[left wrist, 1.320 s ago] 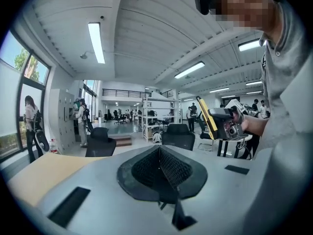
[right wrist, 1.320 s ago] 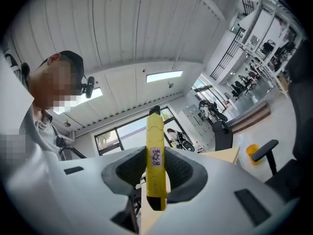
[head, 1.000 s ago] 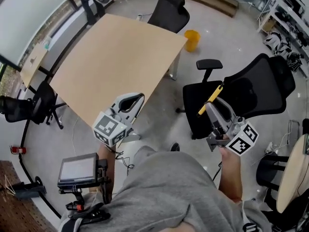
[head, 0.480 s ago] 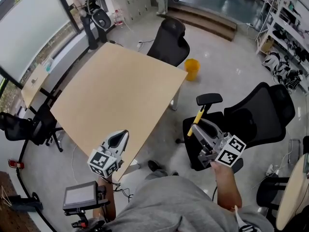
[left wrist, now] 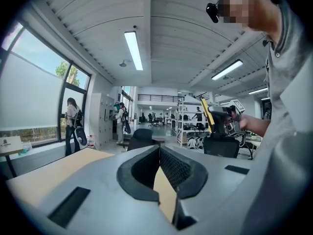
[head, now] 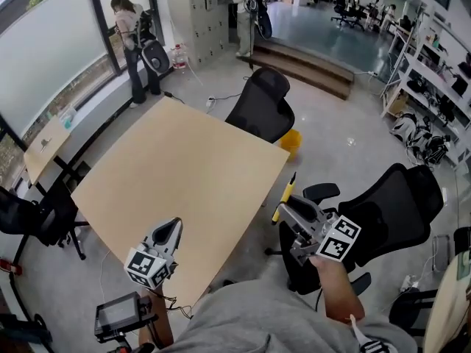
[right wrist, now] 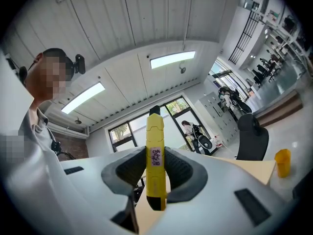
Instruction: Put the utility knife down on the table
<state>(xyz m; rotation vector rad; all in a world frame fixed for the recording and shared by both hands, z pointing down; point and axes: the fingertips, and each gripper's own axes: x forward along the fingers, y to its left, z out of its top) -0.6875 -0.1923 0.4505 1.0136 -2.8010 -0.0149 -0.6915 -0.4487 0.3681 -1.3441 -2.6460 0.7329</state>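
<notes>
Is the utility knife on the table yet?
No, the utility knife is clamped between the jaws of the right gripper, held in the air and not touching the table.

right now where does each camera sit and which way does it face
Head view: on the person's head, looking steeply down at the table; shows the left gripper, right gripper, an arm and shirt.
Left gripper view: on the left gripper, looking along its shut jaws, tilted up over the table; shows the shirt.
Right gripper view: on the right gripper, looking up along the knife to the ceiling; shows the shirt.
Shared: head and left gripper views both show the right gripper holding the knife.
</notes>
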